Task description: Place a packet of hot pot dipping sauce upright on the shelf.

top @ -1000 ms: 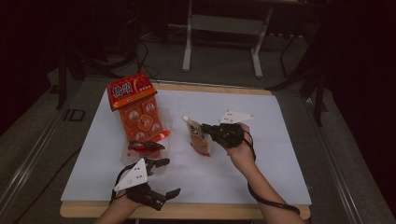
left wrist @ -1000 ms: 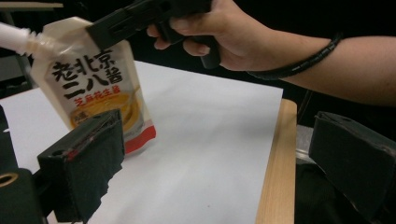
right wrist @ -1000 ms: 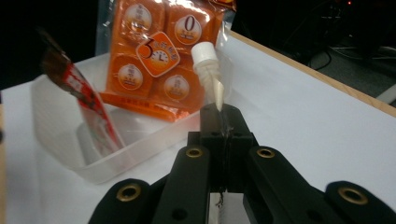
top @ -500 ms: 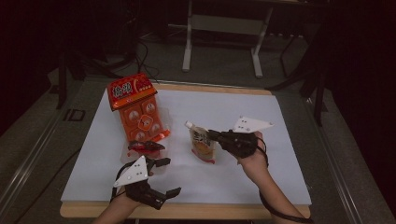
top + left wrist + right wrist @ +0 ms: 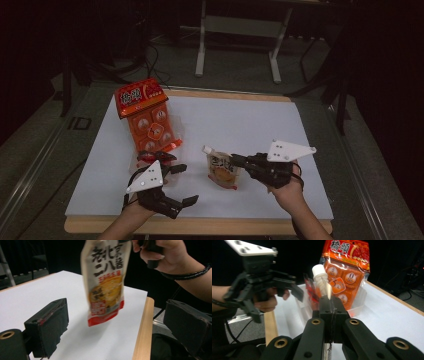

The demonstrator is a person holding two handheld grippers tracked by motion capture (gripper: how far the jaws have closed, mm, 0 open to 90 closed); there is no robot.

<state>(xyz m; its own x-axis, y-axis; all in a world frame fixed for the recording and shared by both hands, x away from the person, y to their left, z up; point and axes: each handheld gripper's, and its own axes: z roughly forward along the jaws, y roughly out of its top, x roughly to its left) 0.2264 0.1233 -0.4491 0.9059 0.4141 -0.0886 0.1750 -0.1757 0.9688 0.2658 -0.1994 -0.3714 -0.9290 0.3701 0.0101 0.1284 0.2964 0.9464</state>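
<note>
1. Since the earlier frames, your right gripper (image 5: 234,160) carried the pouch (image 5: 223,170) from the table's middle toward your near right side; the left gripper (image 5: 186,184) hardly shifted.
2. Your right gripper's jaws were pressed together on the pouch's edge, near its white spout (image 5: 320,272); the right gripper view showed the pouch pinched between them.
3. Pouch hung off the table (image 5: 240,120), tilted and a bit blurred in the left gripper view (image 5: 106,282), with its red bottom edge just above the white surface.
4. Your left gripper's jaws were spread wide with nothing between them, pointing toward the pouch, near the table's front edge.
5. Red pack (image 5: 147,117) lay at the table's far left, resting in a clear tray (image 5: 359,302), well apart from the pouch.
6. Your right hand (image 5: 287,192) gripped the tool at the near right; your left hand (image 5: 132,215) sat at the near left edge.
7. In the right gripper view the left gripper (image 5: 297,291) showed open, just beside the red pack.
</note>
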